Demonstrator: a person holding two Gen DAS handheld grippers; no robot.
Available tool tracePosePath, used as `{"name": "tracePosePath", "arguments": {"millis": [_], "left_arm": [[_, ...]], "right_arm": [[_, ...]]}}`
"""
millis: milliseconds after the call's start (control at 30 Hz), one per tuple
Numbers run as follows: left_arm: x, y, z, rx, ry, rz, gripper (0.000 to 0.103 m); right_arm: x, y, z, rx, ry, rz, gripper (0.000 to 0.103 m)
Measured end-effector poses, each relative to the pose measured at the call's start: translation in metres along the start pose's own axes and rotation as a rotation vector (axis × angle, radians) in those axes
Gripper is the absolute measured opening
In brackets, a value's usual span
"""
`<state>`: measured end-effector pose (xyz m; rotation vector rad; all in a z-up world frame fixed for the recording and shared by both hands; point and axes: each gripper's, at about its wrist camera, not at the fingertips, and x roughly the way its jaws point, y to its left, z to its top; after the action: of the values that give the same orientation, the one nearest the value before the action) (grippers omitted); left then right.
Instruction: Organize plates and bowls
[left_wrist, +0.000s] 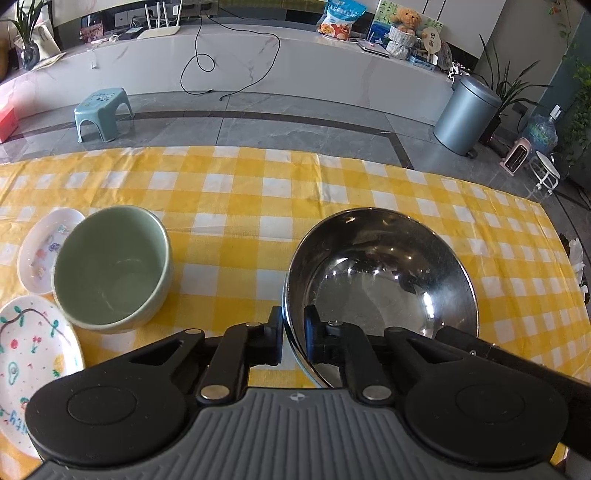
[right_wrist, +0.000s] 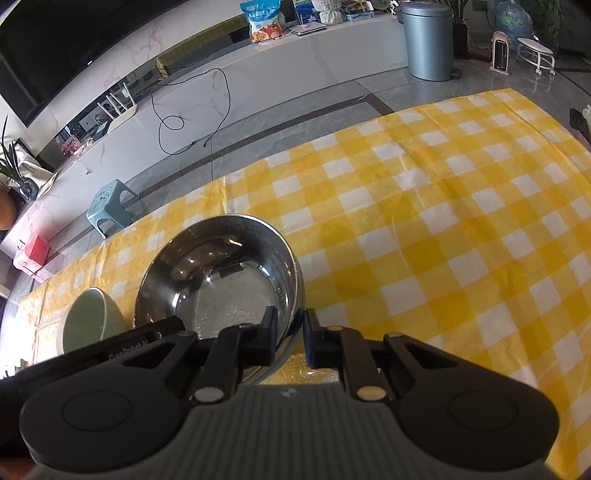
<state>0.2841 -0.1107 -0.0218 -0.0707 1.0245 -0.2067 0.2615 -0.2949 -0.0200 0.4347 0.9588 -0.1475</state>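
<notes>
We grip the steel bowl (left_wrist: 384, 280) from both sides: our left tool (left_wrist: 293, 332) pinches its near-left rim, and our right tool (right_wrist: 290, 334) pinches its near-right rim. The bowl sits over the yellow checked desk (left_wrist: 240, 192). Left of the steel bowl stands a green bowl (left_wrist: 110, 266), with two painted plates (left_wrist: 33, 350) beyond it.

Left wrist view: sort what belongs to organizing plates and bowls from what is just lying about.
Job:
steel bowl, rim gripped by left claw and right claw
green bowl
small oval plate
painted plate

Lying about:
blue stool
bin
snack bag
teddy bear
</notes>
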Motion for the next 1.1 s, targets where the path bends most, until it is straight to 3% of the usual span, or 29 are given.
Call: {"name": "tracePosePath", "arguments": {"millis": [167, 467, 733, 1100], "left_arm": [[-0.031, 0.011, -0.005, -0.030, -0.037, -0.004, 0.013], [-0.099, 0.035, -0.031, -0.087, -0.058, 0.086, 0.013], [-0.159, 0.052, -0.068, -0.109, -0.020, 0.151, 0.016], [-0.216, 0.096, -0.130, -0.201, 0.079, 0.167, 0.017]], "right_arm": [[-0.025, 0.008, -0.002, -0.031, -0.044, 0.045, 0.010], [-0.070, 0.033, -0.029, -0.099, -0.044, 0.218, 0.008], [-0.117, 0.060, -0.065, -0.257, -0.060, 0.340, 0.008], [-0.153, 0.089, -0.120, -0.411, 0.038, 0.482, 0.008]]}}
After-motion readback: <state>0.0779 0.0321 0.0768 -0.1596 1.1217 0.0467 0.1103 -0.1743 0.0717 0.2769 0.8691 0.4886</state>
